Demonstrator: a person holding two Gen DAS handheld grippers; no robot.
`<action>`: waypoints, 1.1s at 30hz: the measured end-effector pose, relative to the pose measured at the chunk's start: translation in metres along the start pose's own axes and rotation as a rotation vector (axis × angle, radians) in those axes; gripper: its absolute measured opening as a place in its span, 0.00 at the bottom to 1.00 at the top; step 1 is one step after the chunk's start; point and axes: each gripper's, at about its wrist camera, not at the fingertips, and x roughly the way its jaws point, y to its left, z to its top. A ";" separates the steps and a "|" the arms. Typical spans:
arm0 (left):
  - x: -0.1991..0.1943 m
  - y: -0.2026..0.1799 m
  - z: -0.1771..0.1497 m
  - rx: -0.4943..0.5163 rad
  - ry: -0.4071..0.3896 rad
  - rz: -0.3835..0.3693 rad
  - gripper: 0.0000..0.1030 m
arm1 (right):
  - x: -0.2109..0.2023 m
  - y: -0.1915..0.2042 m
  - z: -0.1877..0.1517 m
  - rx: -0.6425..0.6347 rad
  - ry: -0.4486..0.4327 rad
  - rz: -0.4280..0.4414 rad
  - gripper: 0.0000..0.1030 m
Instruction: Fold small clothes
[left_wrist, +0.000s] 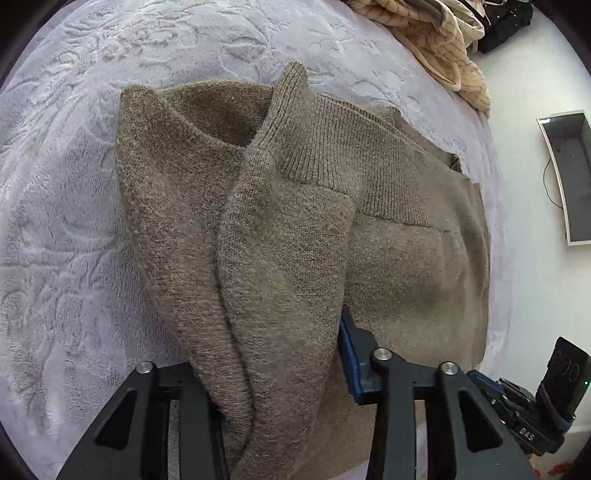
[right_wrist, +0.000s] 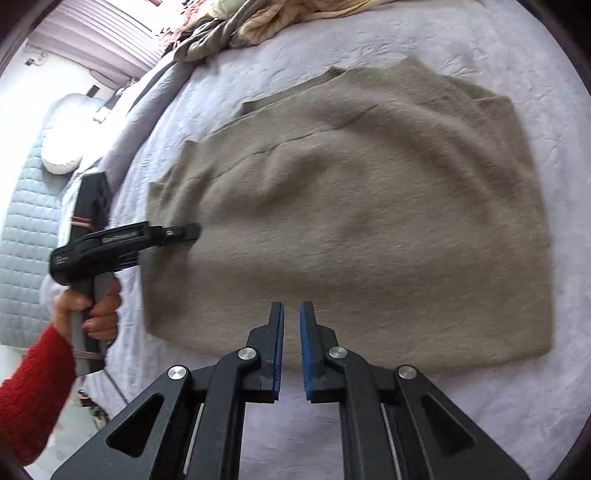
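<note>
On the left, my left gripper (left_wrist: 280, 369) clamps a bunched fold of the taupe knit sweater (right_wrist: 351, 221), which lies on the lavender bedspread (right_wrist: 461, 413). Its body is already doubled flat, ribbed hem showing; I judge this fold still needs laying over. On the right, my right gripper (right_wrist: 291, 350) hovers nearly closed, empty.

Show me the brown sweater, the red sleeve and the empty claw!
brown sweater (right_wrist: 369, 221): right wrist view, middle of its flat body.
red sleeve (right_wrist: 33, 391): right wrist view, knitted forearm part.
right claw (right_wrist: 291, 321): right wrist view, gap midway between its blue-padded tips.
</note>
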 end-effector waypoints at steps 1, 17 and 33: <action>-0.001 -0.003 0.000 -0.001 -0.005 0.004 0.23 | 0.003 -0.007 -0.003 0.000 0.005 -0.019 0.09; -0.045 -0.142 0.011 0.072 -0.219 -0.158 0.19 | 0.027 -0.082 -0.037 0.275 -0.003 0.254 0.08; 0.111 -0.306 -0.013 0.420 -0.054 0.127 0.19 | 0.045 -0.128 -0.067 0.497 -0.032 0.522 0.05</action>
